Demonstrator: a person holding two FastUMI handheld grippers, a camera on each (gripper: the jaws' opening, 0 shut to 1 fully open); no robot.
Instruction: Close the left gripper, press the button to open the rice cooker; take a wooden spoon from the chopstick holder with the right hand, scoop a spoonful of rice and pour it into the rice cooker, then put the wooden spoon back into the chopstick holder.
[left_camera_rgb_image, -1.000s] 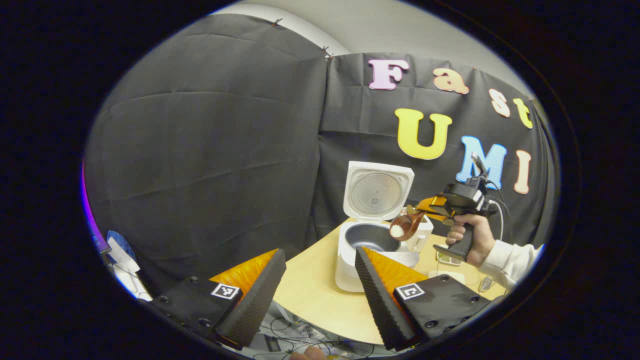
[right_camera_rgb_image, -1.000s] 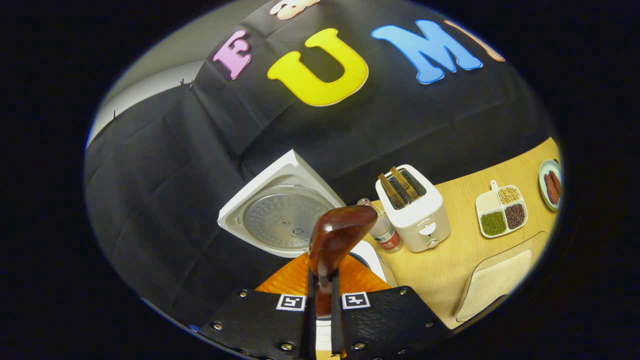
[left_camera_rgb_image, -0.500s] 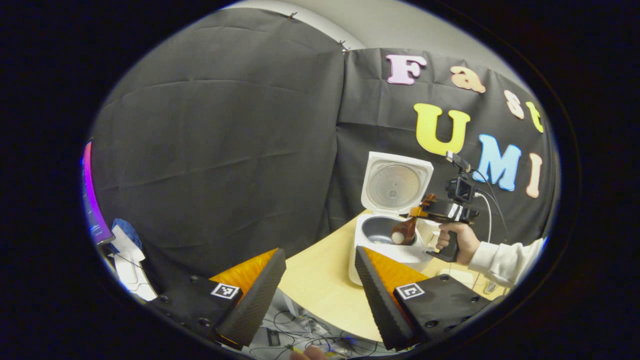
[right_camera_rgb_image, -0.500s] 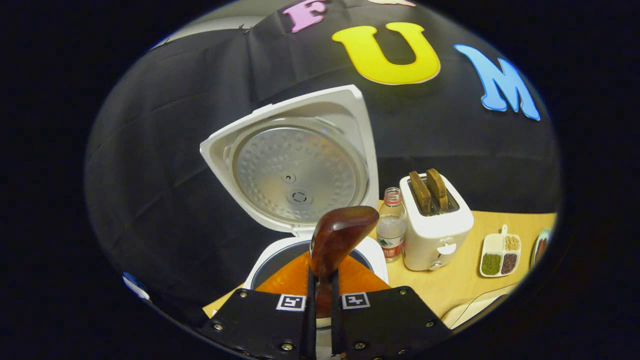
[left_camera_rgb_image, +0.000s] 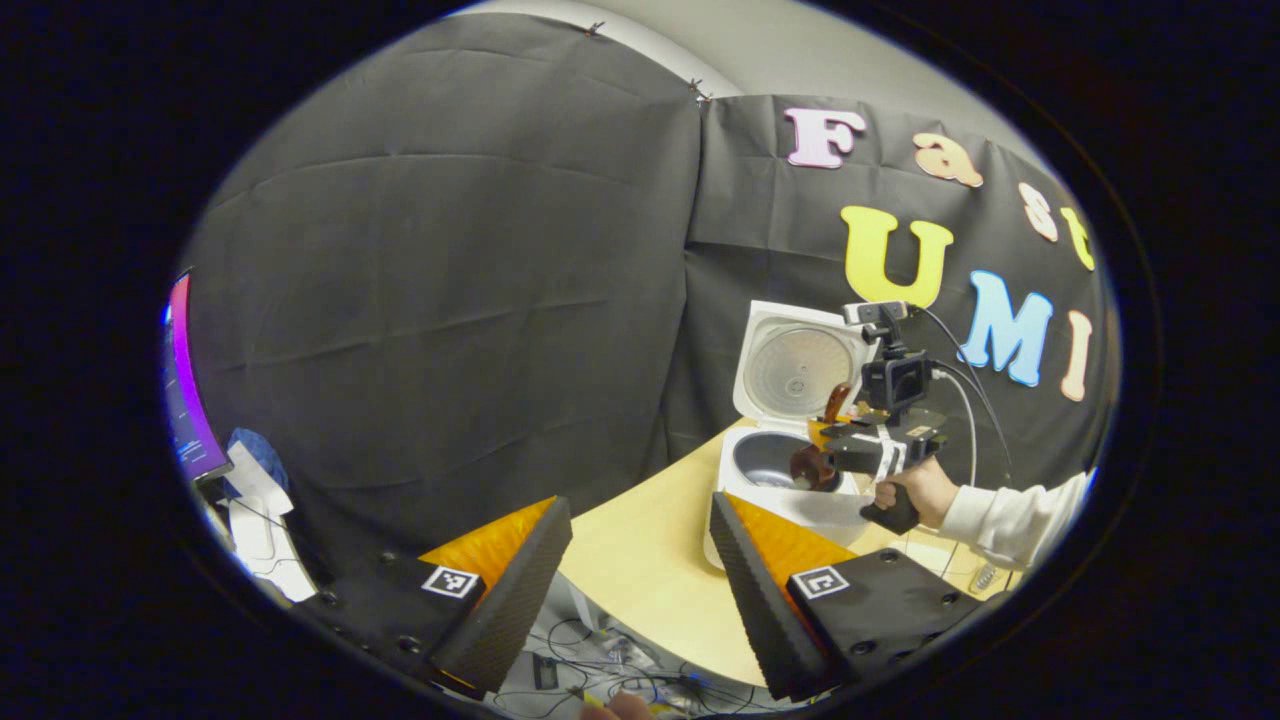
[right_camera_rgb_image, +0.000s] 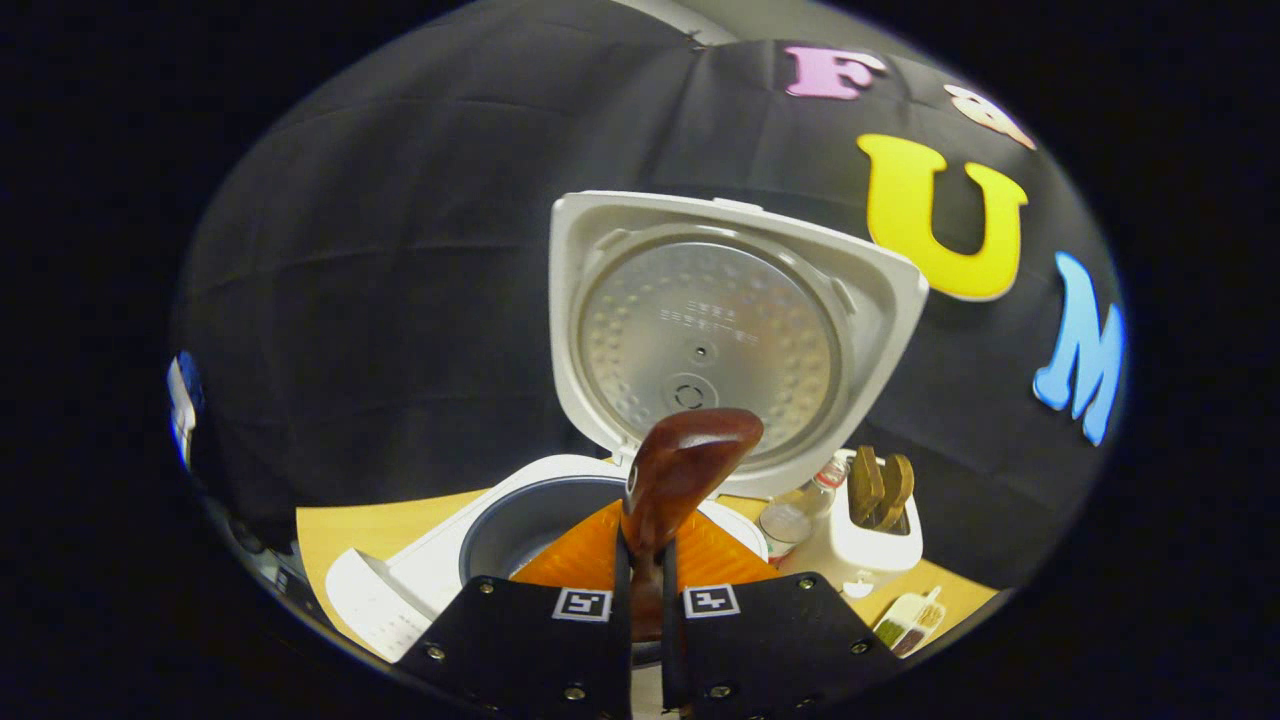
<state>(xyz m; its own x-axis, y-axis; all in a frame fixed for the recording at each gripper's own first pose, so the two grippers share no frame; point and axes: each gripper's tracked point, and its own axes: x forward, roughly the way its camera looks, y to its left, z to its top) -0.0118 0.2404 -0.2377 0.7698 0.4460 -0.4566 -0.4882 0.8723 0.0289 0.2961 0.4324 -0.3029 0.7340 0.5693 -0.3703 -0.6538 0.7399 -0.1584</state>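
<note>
The white rice cooker (left_camera_rgb_image: 775, 490) stands on the table with its lid (left_camera_rgb_image: 800, 360) raised upright. Over its grey inner pot (right_camera_rgb_image: 530, 520) hangs a dark wooden spoon (right_camera_rgb_image: 685, 465); the spoon (left_camera_rgb_image: 806, 467) is tipped down toward the pot. My right gripper (right_camera_rgb_image: 640, 565) is shut on the spoon's handle; the right gripper (left_camera_rgb_image: 830, 452) and the hand holding it sit just right of the cooker. My left gripper (left_camera_rgb_image: 640, 520) stands open with nothing between its fingers, off the table's near edge and well short of the cooker. The lid (right_camera_rgb_image: 720, 330) rises behind the spoon.
A white toaster (right_camera_rgb_image: 880, 515) with two slices and a small bottle (right_camera_rgb_image: 790, 518) stand right of the cooker. A divided dish of beans (right_camera_rgb_image: 905, 620) lies nearer. The wooden table (left_camera_rgb_image: 640, 570) ends close to my left gripper; cables lie on the floor (left_camera_rgb_image: 600, 660) below.
My right gripper carried the spoon from beside the cooker to over the pot and rolled it. The white rice seen in the spoon bowl earlier no longer shows. The left gripper stayed open.
</note>
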